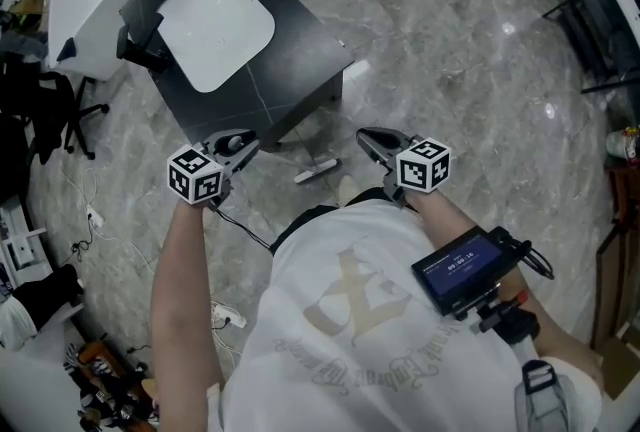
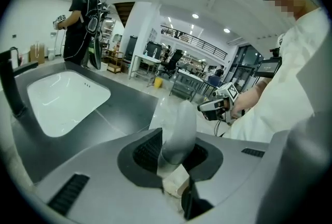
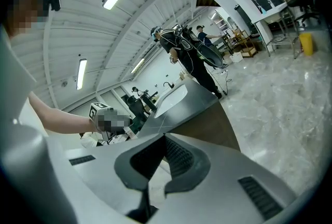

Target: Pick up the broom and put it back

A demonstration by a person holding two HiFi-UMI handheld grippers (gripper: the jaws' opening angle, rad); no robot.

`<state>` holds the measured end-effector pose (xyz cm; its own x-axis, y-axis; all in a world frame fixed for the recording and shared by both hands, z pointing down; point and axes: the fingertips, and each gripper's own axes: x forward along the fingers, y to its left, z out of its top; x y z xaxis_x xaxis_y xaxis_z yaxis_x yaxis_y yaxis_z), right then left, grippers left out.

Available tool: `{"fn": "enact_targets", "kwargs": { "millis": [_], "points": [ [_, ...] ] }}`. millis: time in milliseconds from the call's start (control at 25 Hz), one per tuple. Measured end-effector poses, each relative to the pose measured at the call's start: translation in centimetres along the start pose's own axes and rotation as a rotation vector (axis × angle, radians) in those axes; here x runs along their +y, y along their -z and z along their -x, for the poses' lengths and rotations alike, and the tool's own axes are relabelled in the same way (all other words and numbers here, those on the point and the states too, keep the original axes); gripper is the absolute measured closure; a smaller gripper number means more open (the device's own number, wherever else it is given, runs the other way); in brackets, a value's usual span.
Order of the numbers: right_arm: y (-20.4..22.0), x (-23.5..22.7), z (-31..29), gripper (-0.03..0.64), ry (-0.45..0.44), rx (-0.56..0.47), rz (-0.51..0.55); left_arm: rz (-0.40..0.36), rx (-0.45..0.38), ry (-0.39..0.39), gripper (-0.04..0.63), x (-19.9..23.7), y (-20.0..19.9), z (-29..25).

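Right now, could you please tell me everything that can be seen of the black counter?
The counter is a boxy unit with a flat, matt black top, roughly square, crossed by thin pale seam lines. A white basin with rounded corners is sunk into it and looks empty; the left gripper view shows two small holes in its wall. A black tap rises at the basin's edge. The unit stands upright on the grey marbled floor, beside a white table.

In my left gripper (image 2: 176,144) the grey handle (image 2: 179,120) is a blur: its top fades out, its lower end hides behind the jaws. From the head view I cannot make it out.
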<state>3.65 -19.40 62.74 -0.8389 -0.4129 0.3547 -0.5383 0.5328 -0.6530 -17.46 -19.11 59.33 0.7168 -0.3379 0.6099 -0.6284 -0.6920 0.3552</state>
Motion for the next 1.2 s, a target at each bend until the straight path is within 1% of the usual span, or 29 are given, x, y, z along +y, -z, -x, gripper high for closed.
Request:
{"fn": "enact_targets", "kwargs": {
  "millis": [120,240,320,440,480,600,680,760,800,920,1080,1200],
  "points": [
    [0.4,-0.6,0.6,0.601,0.022,0.001,-0.008,-0.027,0.011,0.026,0.522,0.4,-0.3,-1.0],
    [0.5,-0.8,1.4,0.601,0.038,0.0,-0.015,-0.04,0.013,0.027,0.522,0.7,-0.7,-1.5],
    [0.5,-1.0,1.8,0.601,0.045,-0.001,-0.017,-0.045,0.012,0.005,0.522,1.2,-0.9,-1.7],
    [0.5,-1.2,2.0,0.601,0.053,0.001,-0.018,-0.048,0.02,-0.057,0.521,2.8,-0.8,-1.7],
    [0.6,-1.1,2.0,0.6,0.053,0.003,-0.017,-0.05,0.026,-0.068,0.521,3.3,-0.8,-1.6],
    [0.5,-0.9,2.1,0.601,0.051,0.008,-0.01,-0.062,0.047,-0.064,0.512,3.7,-0.9,-1.5],
    [0.5,-0.9,2.1,0.601,0.05,0.01,-0.009,-0.066,0.052,-0.076,0.486,3.9,-0.9,-1.6],
    [0.6,-0.9,2.2,0.601,0.048,0.012,-0.008,-0.059,0.048,-0.096,0.409,4.0,-0.8,-1.6],
    [0.5,-0.9,2.2,0.601,0.047,0.013,-0.007,-0.056,0.042,-0.105,0.386,3.9,-0.7,-1.5],
    [0.4,-0.8,2.2,0.6,0.04,0.017,-0.002,-0.055,0.019,-0.138,0.345,3.8,-0.8,-1.0],
    [0.6,-0.4,1.9,0.601,0.024,0.031,0.007,-0.042,-0.026,-0.178,0.333,3.5,-0.9,0.2],
    [0.6,0.1,1.2,0.601,0.002,0.044,0.022,-0.018,-0.062,-0.219,0.333,3.3,-0.6,1.5]
  ]
}}
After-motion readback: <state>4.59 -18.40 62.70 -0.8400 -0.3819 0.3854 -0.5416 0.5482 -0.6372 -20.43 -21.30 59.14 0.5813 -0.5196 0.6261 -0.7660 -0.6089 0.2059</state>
